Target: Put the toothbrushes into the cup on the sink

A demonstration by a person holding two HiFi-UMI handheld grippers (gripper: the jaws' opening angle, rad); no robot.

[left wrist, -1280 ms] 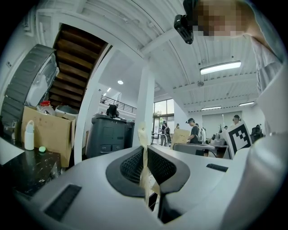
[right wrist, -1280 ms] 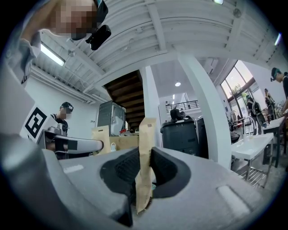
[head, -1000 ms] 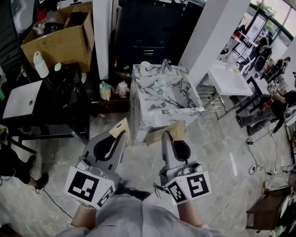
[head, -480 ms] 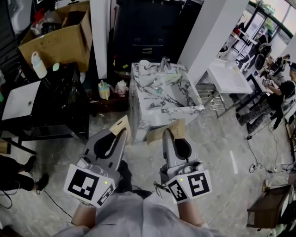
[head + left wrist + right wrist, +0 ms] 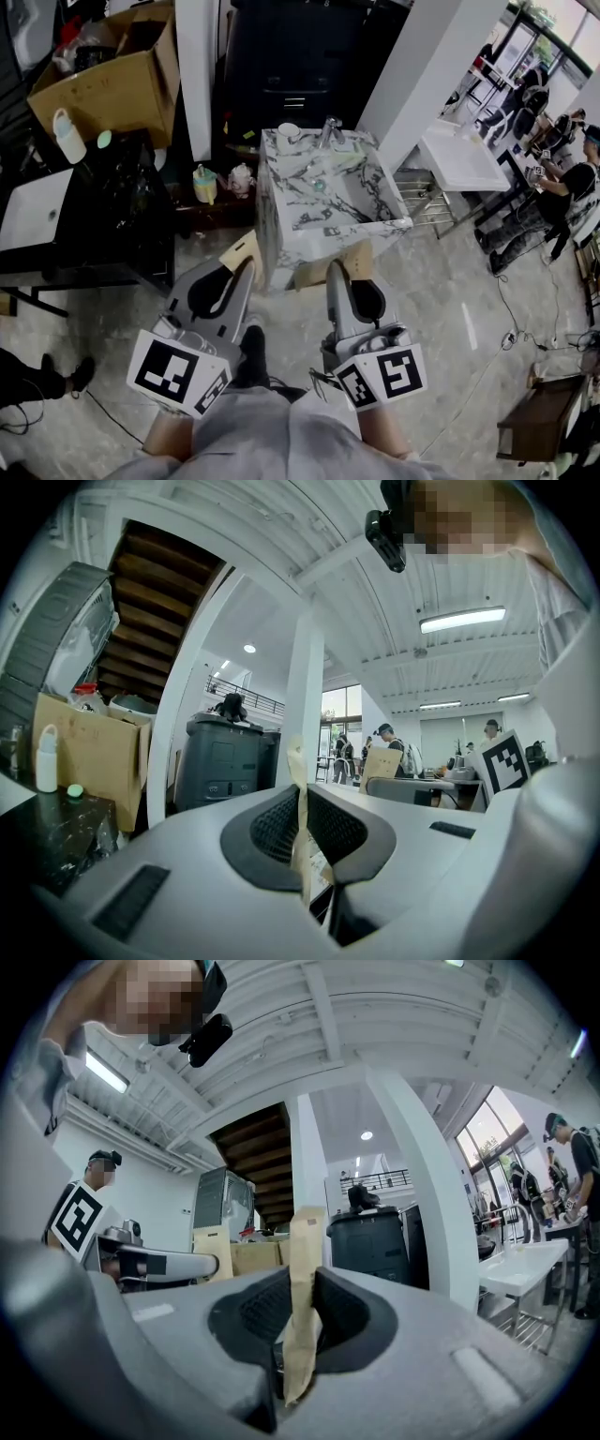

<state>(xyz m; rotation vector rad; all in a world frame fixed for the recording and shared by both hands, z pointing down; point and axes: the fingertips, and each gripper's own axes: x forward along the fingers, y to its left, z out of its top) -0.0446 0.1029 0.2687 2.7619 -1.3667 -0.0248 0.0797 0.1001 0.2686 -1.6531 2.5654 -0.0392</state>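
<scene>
We are gripping flat tan paper packets (image 5: 242, 255) (image 5: 314, 272) in the left tongs (image 5: 247, 270) and right tongs (image 5: 334, 272), over open floor (image 5: 441, 300) before the white veined marble sink's (image 5: 300, 244) near edge.

No words, brands or numbers could be read anywhere. The square markers (image 5: 176, 373) held only black-and-white patterns. In the left gripper view the paper packet (image 5: 300, 799) perhaps carried small print, too blurred to read.
</scene>
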